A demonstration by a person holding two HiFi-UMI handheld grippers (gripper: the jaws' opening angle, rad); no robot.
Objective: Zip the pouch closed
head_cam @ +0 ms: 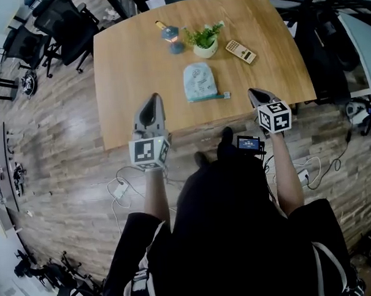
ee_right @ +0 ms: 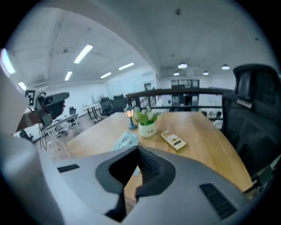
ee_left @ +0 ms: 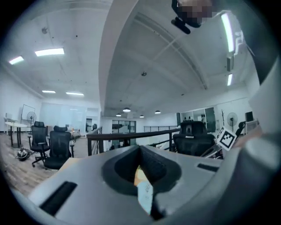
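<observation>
The pale blue pouch [head_cam: 200,82] lies flat on the wooden table [head_cam: 127,73], with its zip edge and a small tab toward the near side. In the right gripper view the pouch [ee_right: 125,140] shows just past the jaws. My left gripper [head_cam: 152,98] hovers over the table's near left edge, left of and nearer than the pouch, shut with nothing in it. My right gripper [head_cam: 252,92] hangs at the near right edge, apart from the pouch, also shut and holding nothing. The left gripper view looks up at the ceiling over shut jaws [ee_left: 140,149].
Behind the pouch stand a white pot with a green plant [head_cam: 205,44], a small lantern [head_cam: 168,32] and a blue round object [head_cam: 177,48]. A calculator [head_cam: 241,52] lies at the back right. Office chairs [head_cam: 60,24] stand off the table's far left; cables lie on the floor.
</observation>
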